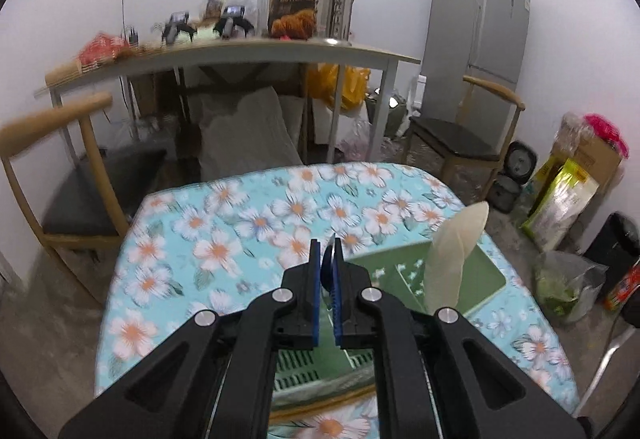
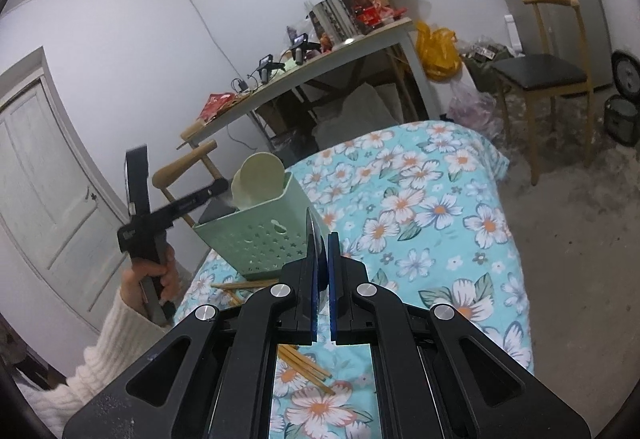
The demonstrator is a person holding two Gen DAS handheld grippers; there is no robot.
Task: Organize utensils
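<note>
1. While the left gripper (image 1: 328,251) hangs over the green holder (image 1: 476,279), its fingers sit nearly closed on a thin dark blue piece wedged between the pads; I cannot tell what that piece is, likely a utensil handle seen edge-on.
2. Right gripper (image 2: 323,239) also has its fingers narrow, pinching a thin blue blade-like thing (image 2: 313,235) that pokes up past the tips. Probably held upright so it can drop handle-down into the holder.
3. Green holder (image 2: 256,235) stands upright on the floral tablecloth (image 2: 420,207), near the left edge in the right wrist view. Perforated sides, so wet things can drain.
4. Cream spatula heads (image 2: 260,179) already stand in the holder's far compartment, heads up; same pale spatula (image 1: 456,259) shows to the right in the left wrist view.
5. Wooden chopsticks (image 2: 308,365) lie loose on the cloth near the holder's base, not yet sorted.
6. Person's hand (image 2: 154,279), cream knit sleeve, grips the left gripper's handle left of the holder.
7. Judgement: task partly done; both held items and the chopsticks remain to go in.
8. Risk: the light holder near the table edge could tip if bumped.
</note>
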